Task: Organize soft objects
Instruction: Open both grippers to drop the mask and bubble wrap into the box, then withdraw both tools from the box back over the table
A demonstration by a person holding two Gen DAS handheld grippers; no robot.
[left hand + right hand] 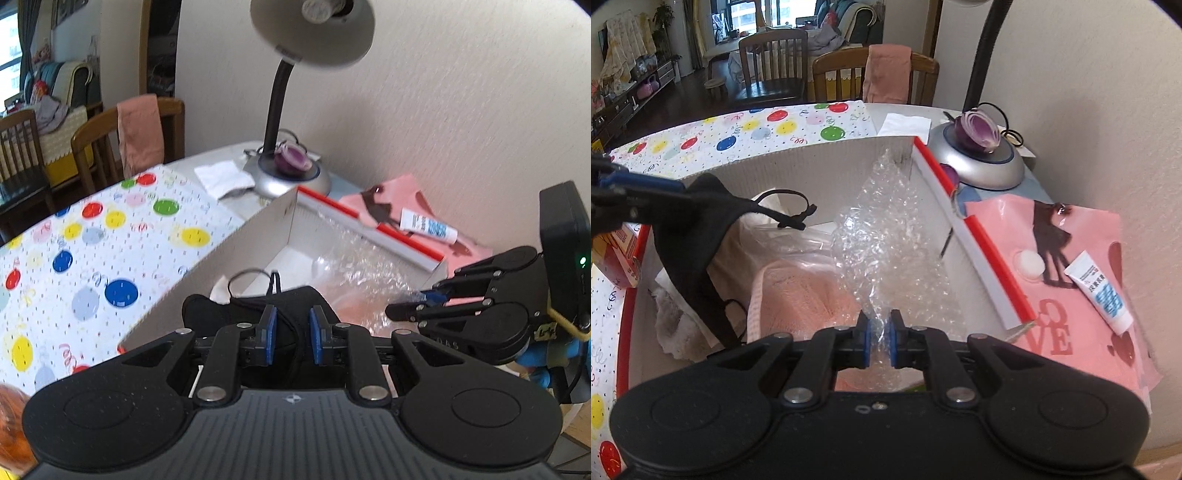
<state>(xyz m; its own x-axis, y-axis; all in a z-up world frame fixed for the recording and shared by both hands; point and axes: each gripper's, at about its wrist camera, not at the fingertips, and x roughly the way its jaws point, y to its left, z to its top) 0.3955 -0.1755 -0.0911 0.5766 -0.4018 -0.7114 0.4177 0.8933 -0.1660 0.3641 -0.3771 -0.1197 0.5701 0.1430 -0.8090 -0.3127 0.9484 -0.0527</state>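
The black face mask [690, 229] hangs over the white box [812, 155] at left of the frame, clamped in the left gripper [293, 325]. The bubble wrap [886, 236] stands at centre, pinched between the narrow jaws of the right gripper [879, 341], above a pink cloth [809, 295].

grippers: 2, left gripper [292, 325], right gripper [880, 343] | black face mask [690, 236]: 1 | bubble wrap [890, 236]: 1 | box [820, 162]: 1 | desk lamp [291, 177]: 1 | tube [1099, 291]: 1, right of frame | wooden chairs [772, 59]: 2, top
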